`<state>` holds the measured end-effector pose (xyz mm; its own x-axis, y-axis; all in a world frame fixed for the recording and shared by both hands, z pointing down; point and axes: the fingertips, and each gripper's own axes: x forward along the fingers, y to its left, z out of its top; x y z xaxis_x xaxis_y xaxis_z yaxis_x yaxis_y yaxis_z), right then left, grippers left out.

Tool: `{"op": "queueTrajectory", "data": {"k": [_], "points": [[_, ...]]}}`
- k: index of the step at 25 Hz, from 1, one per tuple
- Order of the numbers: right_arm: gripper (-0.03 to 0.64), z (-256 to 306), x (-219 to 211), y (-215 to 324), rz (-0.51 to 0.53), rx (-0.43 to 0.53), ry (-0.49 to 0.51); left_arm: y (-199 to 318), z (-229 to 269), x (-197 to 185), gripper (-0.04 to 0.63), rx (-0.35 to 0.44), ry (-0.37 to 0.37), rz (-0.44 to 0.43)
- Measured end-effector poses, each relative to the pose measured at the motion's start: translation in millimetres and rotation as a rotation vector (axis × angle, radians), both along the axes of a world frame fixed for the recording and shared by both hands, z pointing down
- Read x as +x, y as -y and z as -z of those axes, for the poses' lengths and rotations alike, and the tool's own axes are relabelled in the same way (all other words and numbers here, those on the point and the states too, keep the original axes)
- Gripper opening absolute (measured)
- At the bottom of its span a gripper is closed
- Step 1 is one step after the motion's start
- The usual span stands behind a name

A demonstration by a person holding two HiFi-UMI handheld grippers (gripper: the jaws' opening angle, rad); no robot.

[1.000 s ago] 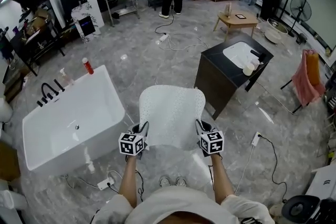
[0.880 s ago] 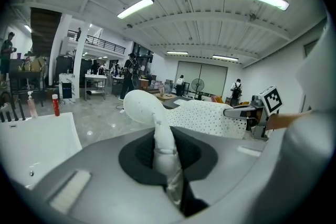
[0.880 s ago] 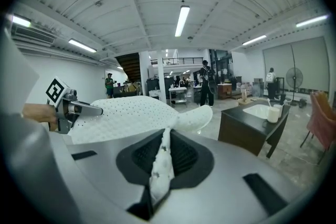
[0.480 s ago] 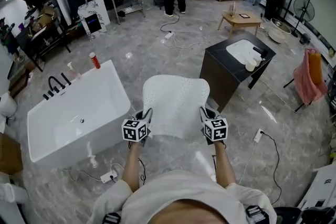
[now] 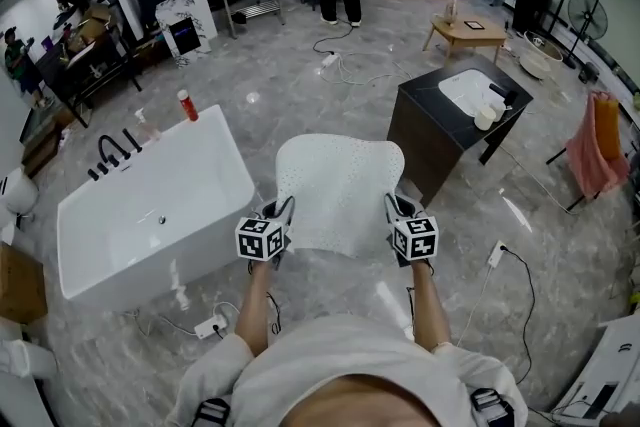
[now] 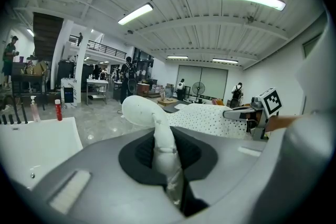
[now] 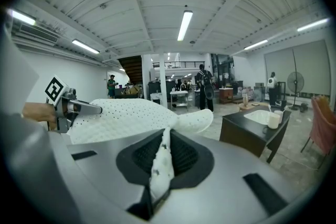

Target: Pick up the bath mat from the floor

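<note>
Marble floor [image 5: 300,85], showroom clutter behind. Right of the bathtub [image 5: 130,275], the left gripper [image 5: 283,209] and right gripper [image 5: 392,206] are each pinching tight on a near corner of the bath mat [image 5: 335,185] and holding it aloft. The lift is seemingly finishing; next move is likely needing both grips steady.

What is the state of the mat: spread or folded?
Spread. The mat stretches open and flat between the left gripper and the right gripper, each shut on one near corner; no fold shows.

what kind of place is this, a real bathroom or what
Probably a big workshop or test hall staged with bathroom fixtures, not a home bathroom: a freestanding bathtub and a dark sink cabinet stand on open floor, with loose cables beyond.
</note>
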<state>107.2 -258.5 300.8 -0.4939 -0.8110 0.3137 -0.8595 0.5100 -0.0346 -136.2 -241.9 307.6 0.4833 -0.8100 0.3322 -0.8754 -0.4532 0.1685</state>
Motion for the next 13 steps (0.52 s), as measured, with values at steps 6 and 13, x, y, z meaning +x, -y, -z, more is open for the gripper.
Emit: {"op": "queueTrajectory", "data": {"k": [6,13], "points": [[0.029,-4,0,-4,0.004,-0.011,0.007,-4,-7,1,0.029,-0.012,-0.006,-0.001],[0.029,-16,-5,-9,0.008,-0.037,-0.005,-5,-16,5,0.029,-0.026,-0.006,-0.016]]}}
